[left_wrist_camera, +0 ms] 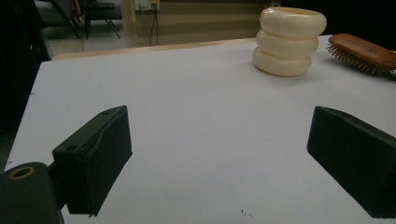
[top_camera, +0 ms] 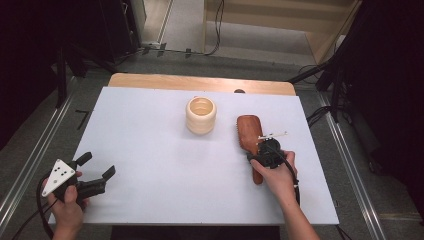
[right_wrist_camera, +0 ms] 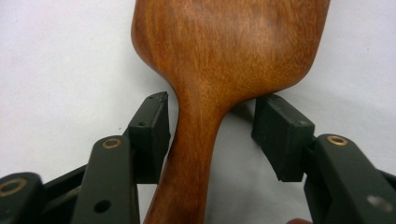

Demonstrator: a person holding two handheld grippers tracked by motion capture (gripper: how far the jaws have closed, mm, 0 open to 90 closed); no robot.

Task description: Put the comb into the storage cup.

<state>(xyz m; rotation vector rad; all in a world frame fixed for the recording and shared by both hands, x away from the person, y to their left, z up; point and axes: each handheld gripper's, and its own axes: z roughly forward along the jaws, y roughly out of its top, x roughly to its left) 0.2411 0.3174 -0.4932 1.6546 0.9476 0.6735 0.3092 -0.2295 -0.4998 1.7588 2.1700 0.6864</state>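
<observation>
white table top (top_camera: pixel 165 165) on a wooden base, grey floor (top_camera: pixel 30 135) around.

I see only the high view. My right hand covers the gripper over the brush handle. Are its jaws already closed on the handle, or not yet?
Observer: Not yet. In the right gripper view, the right gripper has one jaw on each side of the wooden hairbrush neck, with a gap showing on the right side.
Operator: Is the brush lying with bristles up?
Observer: No. The left gripper view shows the bristles pointing down at the white table, smooth back up.
Operator: And the cream cup, is it smooth?
Observer: From the side, the cream cup looks like three stacked rings.
Operator: Is the left gripper holding something?
Observer: No, the left gripper is open, only table between its jaws.
</observation>
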